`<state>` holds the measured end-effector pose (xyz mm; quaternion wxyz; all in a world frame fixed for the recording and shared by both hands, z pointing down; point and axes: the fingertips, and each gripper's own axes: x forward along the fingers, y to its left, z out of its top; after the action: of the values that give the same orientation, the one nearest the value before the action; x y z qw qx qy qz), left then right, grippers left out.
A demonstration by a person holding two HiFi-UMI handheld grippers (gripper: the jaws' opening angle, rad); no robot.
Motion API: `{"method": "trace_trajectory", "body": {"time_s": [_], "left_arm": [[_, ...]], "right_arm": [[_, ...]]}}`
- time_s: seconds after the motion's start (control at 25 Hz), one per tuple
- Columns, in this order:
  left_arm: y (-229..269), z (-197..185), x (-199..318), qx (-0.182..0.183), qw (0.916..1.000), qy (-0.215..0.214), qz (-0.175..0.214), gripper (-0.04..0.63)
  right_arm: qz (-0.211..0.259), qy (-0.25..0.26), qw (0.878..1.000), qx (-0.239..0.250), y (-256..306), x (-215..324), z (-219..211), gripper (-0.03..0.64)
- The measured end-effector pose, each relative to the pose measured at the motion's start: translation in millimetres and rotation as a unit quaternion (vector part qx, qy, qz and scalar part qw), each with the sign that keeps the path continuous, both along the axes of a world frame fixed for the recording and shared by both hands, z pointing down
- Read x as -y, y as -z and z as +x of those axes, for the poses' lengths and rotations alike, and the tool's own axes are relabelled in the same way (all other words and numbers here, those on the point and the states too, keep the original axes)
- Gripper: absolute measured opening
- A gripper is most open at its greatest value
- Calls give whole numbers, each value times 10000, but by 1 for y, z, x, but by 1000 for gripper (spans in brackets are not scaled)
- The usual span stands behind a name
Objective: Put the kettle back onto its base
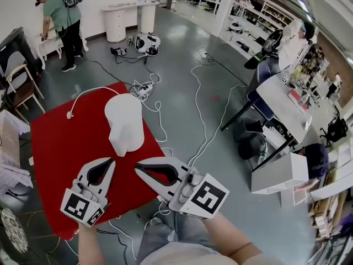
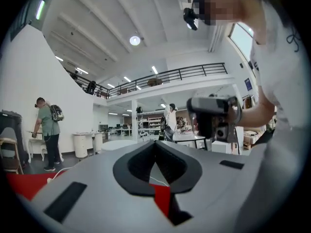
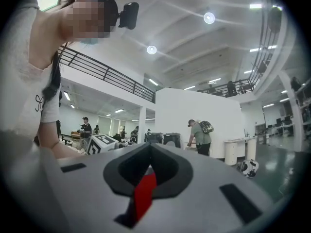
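From the head view: one white kettle (image 1: 124, 123) stands upright on the one red cloth (image 1: 58, 153), close by the cloth's right edge and towards its far corner. Its top is closed over, so I cannot tell what is in it, nor whether its base sits under it. One white cord with a plug (image 1: 70, 115) curves across the cloth's far left edge. I hold two tongs level over the near part of the cloth, short of the kettle and touching nothing. My left gripper (image 1: 111, 160) points its closed tips at the kettle's foot. My right gripper (image 1: 138, 165) lies across, tips towards the left one

In the left gripper view my left gripper (image 2: 155, 143) has its jaws pressed together with nothing between them. Red cloth (image 2: 19, 186) shows low on the left

In the right gripper view my right gripper (image 3: 149, 147) is likewise closed and empty, and only red cloth (image 3: 145, 193) shows through its slot
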<state>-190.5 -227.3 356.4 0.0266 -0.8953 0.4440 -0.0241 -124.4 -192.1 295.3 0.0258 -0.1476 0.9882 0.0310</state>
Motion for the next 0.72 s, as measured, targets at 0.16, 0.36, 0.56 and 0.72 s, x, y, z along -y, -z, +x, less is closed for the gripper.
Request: {"method": "trace_trajectory", "body": {"time_s": [0.16,0.36,0.56,0.72], "left_arm": [[46,13,-36,-61,9994,131,314,9],[71,15,-68,-141,9985,440,309,9],[74,5,-83,-217,9970,708,204,9],[74,2,-88,-221,9965,788,191,9]], "right_arm": [[-67,216,9997,73,-1,-12,-18,8],[9,391,9992,107,0,-28,-31,6],[-27,500,9987,39,-1,-42,-38,6],[-10,511,9986,99,4,-48,-38,6]]}}
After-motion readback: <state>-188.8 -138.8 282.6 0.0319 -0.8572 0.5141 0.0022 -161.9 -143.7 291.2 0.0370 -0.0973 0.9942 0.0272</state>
